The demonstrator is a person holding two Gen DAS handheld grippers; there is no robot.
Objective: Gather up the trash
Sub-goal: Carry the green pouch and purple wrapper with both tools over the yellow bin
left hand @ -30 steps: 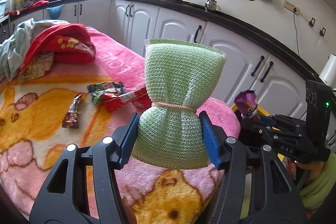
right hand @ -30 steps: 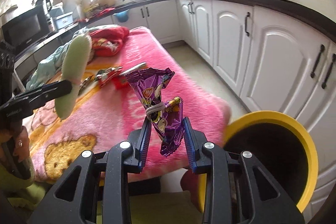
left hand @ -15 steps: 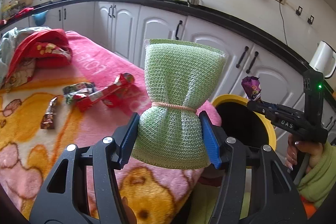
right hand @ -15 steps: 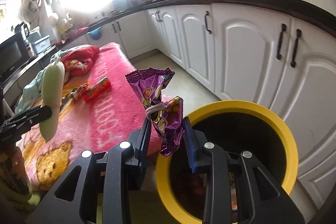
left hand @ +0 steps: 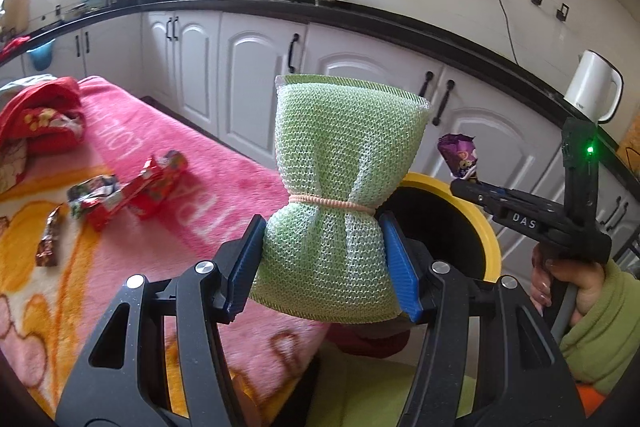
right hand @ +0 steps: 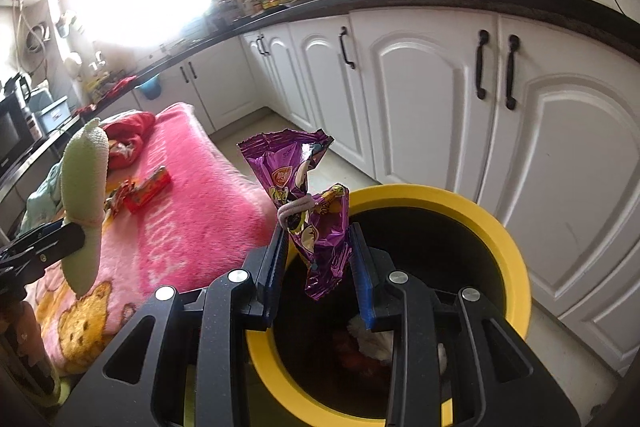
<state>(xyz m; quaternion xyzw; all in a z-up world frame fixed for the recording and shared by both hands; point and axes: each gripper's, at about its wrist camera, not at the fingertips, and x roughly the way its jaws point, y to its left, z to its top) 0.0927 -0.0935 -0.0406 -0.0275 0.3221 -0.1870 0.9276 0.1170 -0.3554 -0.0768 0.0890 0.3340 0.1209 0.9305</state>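
Right gripper (right hand: 316, 259): jaws clamped on a purple snack wrapper (right hand: 308, 203), cinched with a small band, held upright. Directly under and just beyond the fingertips: open mouth of the yellow-rimmed bin (right hand: 516, 267), some rubbish visible at the bottom.

Left gripper (left hand: 326, 247): jaws closed on a green mesh cloth bundle (left hand: 344, 163) tied at the waist. It sits to the left of the right gripper, above the edge of the pink blanket (left hand: 168, 147).

Farther left, on the blanket: red wrappers (left hand: 136, 183) and a small brown wrapper (left hand: 48, 243), not yet collected.

Judgement, step in hand: drop the wrapper. Release only with the wrapper's lower tail inside the rim; open the jaws fully, since crinkled foil may cling to a pad.
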